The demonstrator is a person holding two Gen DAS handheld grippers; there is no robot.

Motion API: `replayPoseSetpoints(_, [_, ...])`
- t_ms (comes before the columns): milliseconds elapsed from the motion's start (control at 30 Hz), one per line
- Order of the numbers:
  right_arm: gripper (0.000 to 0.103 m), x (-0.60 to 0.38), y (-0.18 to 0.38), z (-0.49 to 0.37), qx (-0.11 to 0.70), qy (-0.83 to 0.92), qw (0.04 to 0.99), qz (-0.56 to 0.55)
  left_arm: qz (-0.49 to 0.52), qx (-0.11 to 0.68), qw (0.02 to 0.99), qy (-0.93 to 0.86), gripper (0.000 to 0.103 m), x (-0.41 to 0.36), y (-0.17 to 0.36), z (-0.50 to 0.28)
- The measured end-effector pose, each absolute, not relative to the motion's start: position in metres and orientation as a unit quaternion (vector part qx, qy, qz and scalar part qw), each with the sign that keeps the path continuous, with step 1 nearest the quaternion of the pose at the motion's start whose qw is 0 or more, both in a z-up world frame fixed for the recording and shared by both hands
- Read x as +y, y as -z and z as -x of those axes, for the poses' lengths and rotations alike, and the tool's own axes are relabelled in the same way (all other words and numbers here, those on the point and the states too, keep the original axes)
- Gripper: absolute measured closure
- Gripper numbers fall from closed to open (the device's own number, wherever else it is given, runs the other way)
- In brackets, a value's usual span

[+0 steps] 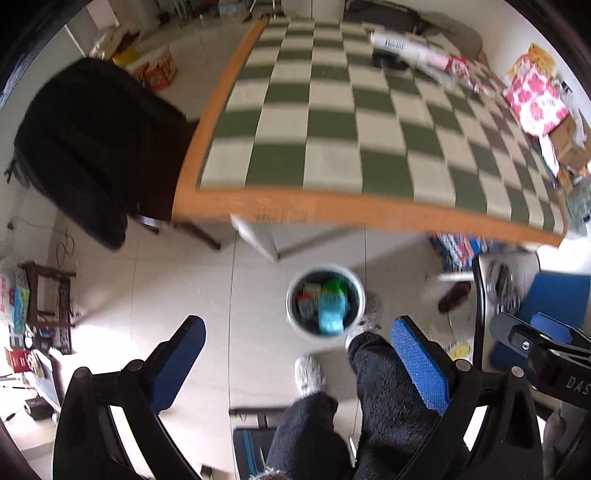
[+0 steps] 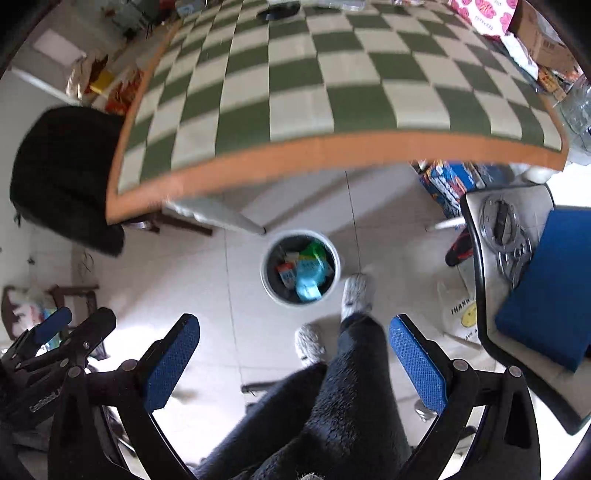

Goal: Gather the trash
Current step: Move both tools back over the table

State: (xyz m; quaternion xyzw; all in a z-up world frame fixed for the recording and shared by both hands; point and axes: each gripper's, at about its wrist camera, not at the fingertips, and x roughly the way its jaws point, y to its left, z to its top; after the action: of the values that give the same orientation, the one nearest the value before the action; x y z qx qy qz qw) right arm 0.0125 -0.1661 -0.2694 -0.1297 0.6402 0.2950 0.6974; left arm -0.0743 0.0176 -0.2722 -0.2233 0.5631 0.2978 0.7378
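A: Fingers, both sides?

B: Left gripper (image 1: pixel 297 363): the 2 blue-padded fingers (image 1: pixel 419 363) spread wide, nothing between them. Right gripper (image 2: pixel 293 360): same, spread and empty. Both are held above the floor, looking down past the person's dark trousers and grey slippers.

A: Where does the trash sit?

B: Already-collected pieces lie in the white bin (image 1: pixel 295 326) on the floor, just off the near edge of the desk (image 1: pixel 369 214), close beside the forward slipper. A blue carton and a green packet are at the top of the pile; it is blurred, so I can't name more. What may be left is on the desk's far right: a long white package (image 1: pixel 406 48) and a heap of pink-and-white wrapping (image 1: pixel 535 103).

A: Direction from the fingers?

B: Forward and up, across the checked cloth, then to the right. The long package lies slantwise, its length running from far-left to near-right.

A: Which hand is nearer?

B: My read: the right. In its view the heap (image 2: pixel 484 14) crowds the top right corner, while the bin (image 2: pixel 273 288) stays ahead and slightly left. The near desk area carries nothing.
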Motion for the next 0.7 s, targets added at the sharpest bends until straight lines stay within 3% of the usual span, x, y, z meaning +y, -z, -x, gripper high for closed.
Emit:
replayPoseSetpoints(167, [0.000, -0.140, 0.239, -0.088, 0.619, -0.293, 0.718, 0.125, 0.191, 0.541, 0.758, -0.312, 0.000, 0.050, 0.247, -0.010])
replayPoseSetpoints(400, [0.000, -0.079, 0.223, -0.269, 0.611, -0.271, 0.726, 0.161, 0.176, 0.530, 0.760, -0.334, 0.000, 0.106, 0.235, -0.160])
replayPoseSetpoints(700, [0.000, 0.016, 0.255, -0.507, 0.602, -0.231, 0.724, 0.245, 0.202, 0.583, 0.698, -0.365, 0.000, 0.169, 0.284, -0.310])
